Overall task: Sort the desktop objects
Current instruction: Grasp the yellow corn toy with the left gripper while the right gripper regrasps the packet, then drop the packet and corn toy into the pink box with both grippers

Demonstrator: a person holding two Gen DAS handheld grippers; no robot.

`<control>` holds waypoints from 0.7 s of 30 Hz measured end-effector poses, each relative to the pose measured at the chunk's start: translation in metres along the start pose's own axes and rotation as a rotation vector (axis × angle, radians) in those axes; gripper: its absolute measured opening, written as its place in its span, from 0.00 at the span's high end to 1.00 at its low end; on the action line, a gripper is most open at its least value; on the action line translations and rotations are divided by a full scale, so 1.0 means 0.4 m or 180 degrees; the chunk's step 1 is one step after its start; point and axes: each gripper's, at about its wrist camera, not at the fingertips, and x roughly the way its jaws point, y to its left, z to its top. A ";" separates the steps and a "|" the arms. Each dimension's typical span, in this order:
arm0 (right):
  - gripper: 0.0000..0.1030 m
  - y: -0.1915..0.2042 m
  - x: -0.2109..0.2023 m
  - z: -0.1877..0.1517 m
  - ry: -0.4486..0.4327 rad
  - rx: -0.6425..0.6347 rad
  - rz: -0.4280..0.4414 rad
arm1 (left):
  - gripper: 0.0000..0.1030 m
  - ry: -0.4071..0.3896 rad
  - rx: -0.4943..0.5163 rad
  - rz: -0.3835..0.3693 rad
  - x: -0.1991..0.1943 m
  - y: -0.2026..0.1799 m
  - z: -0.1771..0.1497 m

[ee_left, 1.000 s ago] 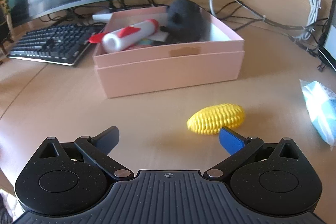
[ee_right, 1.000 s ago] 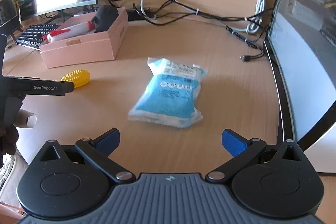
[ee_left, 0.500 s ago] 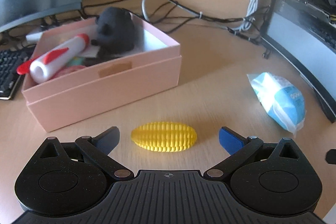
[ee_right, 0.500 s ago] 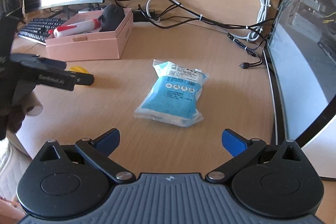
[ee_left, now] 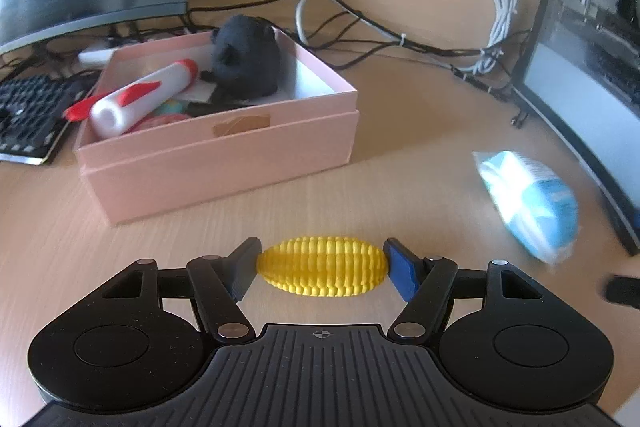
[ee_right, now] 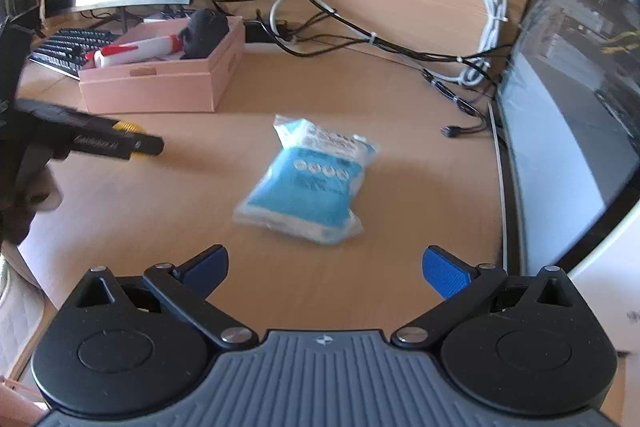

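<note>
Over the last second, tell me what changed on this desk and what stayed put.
The left gripper swung over to the yellow corn toy, which sat off to one side of the open jaws and now lies between them; they are closing, the pads at its two ends. The right gripper stays open, empty, above the blue packet. Packet, corn toy and pink box with its contents have not moved on the desk.

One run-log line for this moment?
left gripper: closing on yellow corn toy | right gripper: open, empty | tissue pack: on desk
</note>
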 end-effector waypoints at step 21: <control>0.38 0.013 0.195 0.150 0.0462 -0.0099 0.0412 | 0.30 -0.0002 -0.0311 0.0384 -0.238 -0.016 -0.056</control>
